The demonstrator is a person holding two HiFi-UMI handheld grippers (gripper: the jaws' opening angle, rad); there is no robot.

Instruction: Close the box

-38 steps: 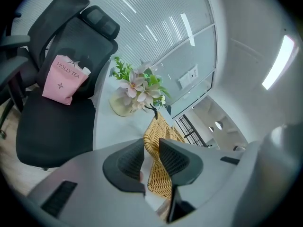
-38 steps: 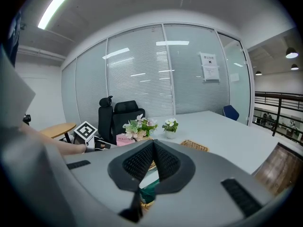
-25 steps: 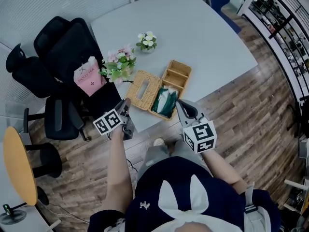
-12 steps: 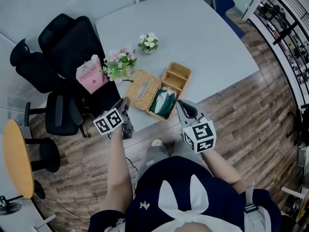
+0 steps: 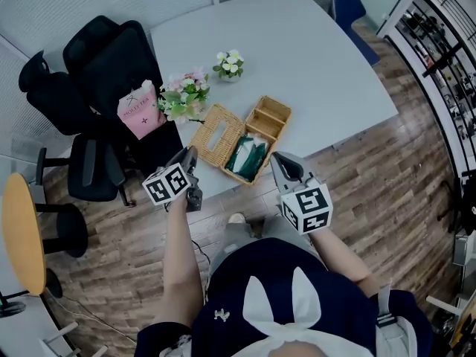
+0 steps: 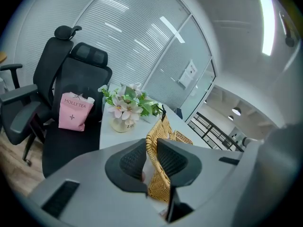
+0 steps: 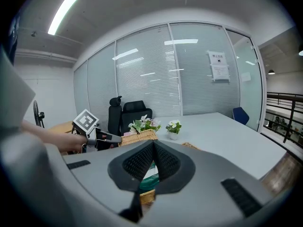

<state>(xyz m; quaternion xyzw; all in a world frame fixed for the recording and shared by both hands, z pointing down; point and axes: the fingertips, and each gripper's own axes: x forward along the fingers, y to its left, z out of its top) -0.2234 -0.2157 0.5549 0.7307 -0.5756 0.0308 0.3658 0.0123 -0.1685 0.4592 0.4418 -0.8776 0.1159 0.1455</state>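
Head view: the lid [image 5: 216,134], in the left tool [image 5: 190,154], stands higher than a moment ago, with the box [image 5: 259,141] open ahead of the right tool [image 5: 276,160]; left gripper view: jaws clamp its wicker edge; right gripper view: jaws together, seemingly empty, so closing looks underway.

Light grey desk [image 5: 312,58] on a wood-plank floor [image 5: 387,162]. Two black office chairs [image 5: 111,54] sit at its far-left corner, with a pink paper bag [image 5: 140,110] on one. Blue chair [image 5: 348,6] at the far end, round wooden table [image 5: 18,233] off to the left. Glass partition wall with blinds [image 7: 151,74], paper notice [image 7: 218,60] stuck on it. Ceiling strip light [image 7: 61,11] is on. Black railing [image 7: 284,122] on the right.
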